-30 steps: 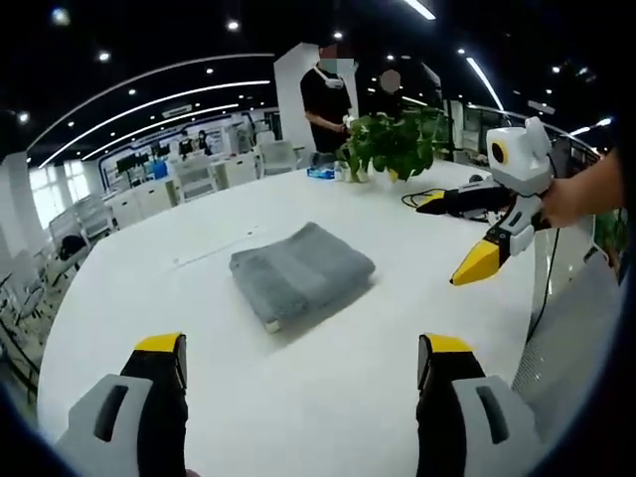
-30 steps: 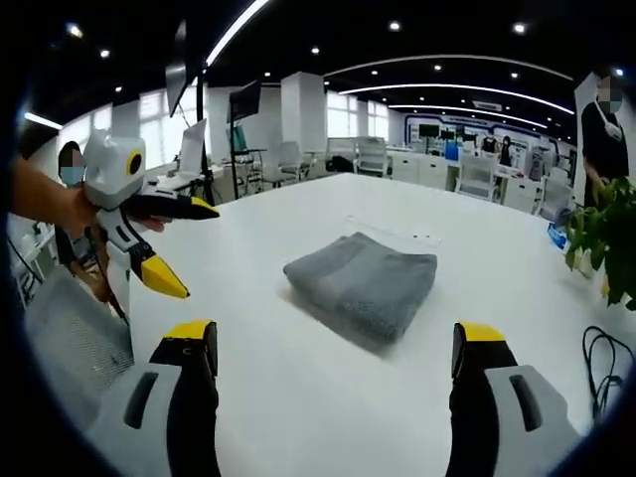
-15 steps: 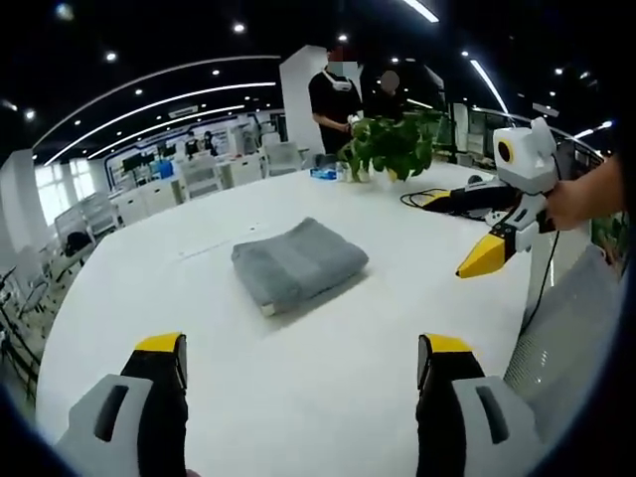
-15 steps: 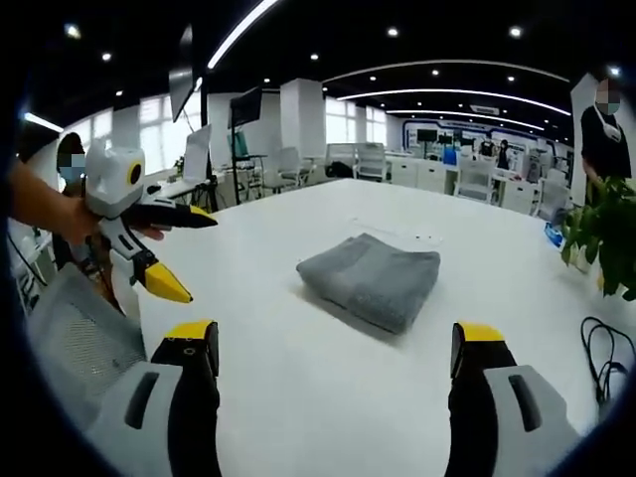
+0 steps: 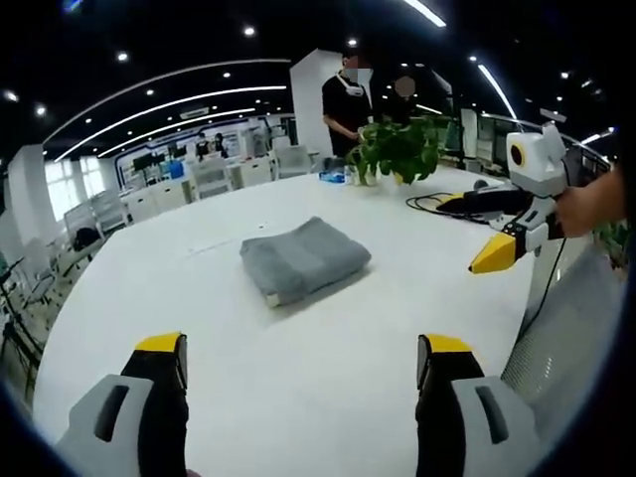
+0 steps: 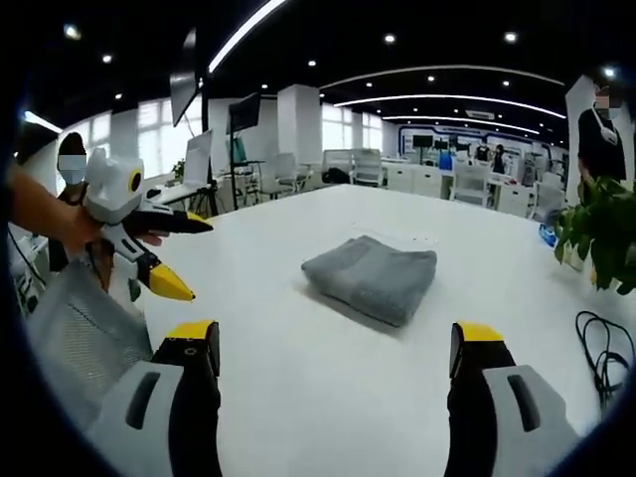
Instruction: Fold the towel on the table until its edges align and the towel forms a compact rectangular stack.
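A large white table (image 5: 328, 348) with a smooth, rounded top carries everything. Near its middle lies a grey towel (image 5: 303, 260), folded into a compact rectangular stack with its layered edge visible on the near side in the left gripper view. Toward the far edge stands a leafy green plant (image 5: 396, 147), with a small blue item (image 5: 333, 175) just beside it. A black cable (image 5: 433, 201) loops on the tabletop near the plant. In the right gripper view the towel (image 6: 373, 277) lies flat on the table (image 6: 328, 368).
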{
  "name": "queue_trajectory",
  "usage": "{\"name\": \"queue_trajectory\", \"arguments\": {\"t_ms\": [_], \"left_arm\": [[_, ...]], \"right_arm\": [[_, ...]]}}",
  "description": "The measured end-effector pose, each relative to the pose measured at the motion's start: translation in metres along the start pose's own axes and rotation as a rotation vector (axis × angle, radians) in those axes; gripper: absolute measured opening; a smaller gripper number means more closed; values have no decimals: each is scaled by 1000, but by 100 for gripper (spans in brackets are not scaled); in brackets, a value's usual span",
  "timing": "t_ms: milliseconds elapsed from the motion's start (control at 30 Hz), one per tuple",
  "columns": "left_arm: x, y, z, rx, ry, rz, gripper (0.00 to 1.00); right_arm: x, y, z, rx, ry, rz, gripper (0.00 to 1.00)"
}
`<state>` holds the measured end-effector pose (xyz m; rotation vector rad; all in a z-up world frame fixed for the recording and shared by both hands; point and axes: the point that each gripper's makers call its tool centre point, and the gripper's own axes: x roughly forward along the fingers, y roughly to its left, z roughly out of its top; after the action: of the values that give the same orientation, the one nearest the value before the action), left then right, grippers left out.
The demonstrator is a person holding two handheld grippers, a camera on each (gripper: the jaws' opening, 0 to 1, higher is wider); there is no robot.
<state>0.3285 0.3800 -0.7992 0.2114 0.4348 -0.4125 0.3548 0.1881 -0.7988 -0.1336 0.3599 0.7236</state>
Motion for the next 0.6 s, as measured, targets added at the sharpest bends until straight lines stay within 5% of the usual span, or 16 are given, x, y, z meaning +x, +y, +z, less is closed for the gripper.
{"name": "queue_trajectory", "arguments": {"t_ms": [600], "left_arm": [[-16,3,-17,35,6,43,98]], "right_arm": [[-25,21,-6,-19,-36,12,98]]}}
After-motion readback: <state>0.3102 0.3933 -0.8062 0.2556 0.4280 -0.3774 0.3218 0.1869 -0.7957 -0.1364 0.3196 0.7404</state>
